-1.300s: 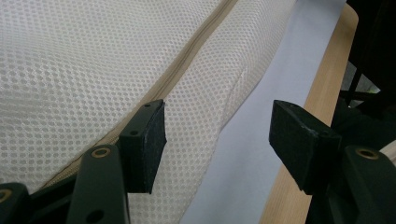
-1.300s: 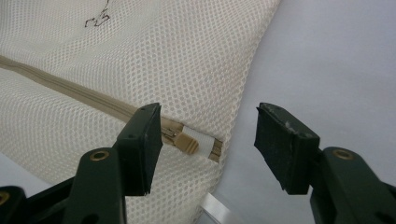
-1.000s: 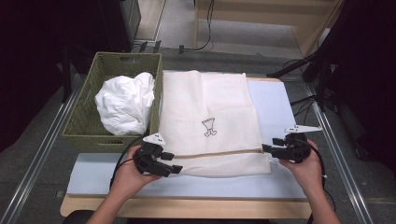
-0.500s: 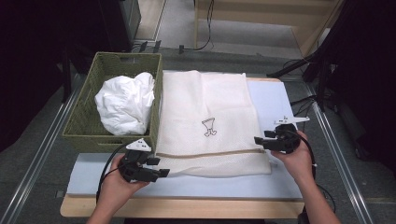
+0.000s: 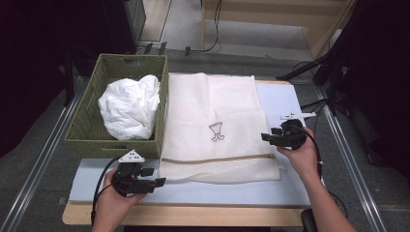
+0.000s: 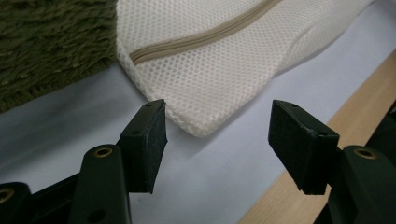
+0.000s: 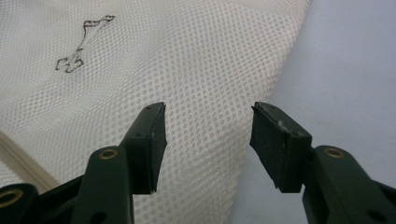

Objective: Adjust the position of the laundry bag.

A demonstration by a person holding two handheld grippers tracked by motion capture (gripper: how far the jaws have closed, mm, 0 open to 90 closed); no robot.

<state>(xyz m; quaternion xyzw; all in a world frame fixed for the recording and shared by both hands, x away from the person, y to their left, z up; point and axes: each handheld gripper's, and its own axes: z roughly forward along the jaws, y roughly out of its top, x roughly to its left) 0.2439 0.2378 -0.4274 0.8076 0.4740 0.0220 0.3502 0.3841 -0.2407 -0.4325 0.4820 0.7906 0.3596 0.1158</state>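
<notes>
A cream mesh laundry bag (image 5: 217, 101) lies flat on the pale blue mat, with a beige zipper band (image 5: 217, 159) near its front and a small dark emblem (image 5: 216, 131) in the middle. My left gripper (image 5: 162, 181) stands open just off the bag's near left corner (image 6: 196, 126), which lies ahead of the gap (image 6: 217, 140) untouched. My right gripper (image 5: 264, 137) hovers open over the bag's right edge (image 7: 275, 88). Its jaws have just been closing a little, with the mesh edge under the gap (image 7: 208, 140) and no pad pressing on it.
A green woven basket (image 5: 87, 125) holding a bundle of white cloth (image 5: 130, 106) stands against the bag's left side. The mat (image 5: 285, 96) rests on a wooden table whose front edge (image 5: 193, 212) runs close behind my left gripper. Cables trail from both grippers.
My left gripper has drawn back left and toward the person, off the bag's front corner. My right gripper has moved away from the person along the bag's right edge, jaws slightly narrower.
</notes>
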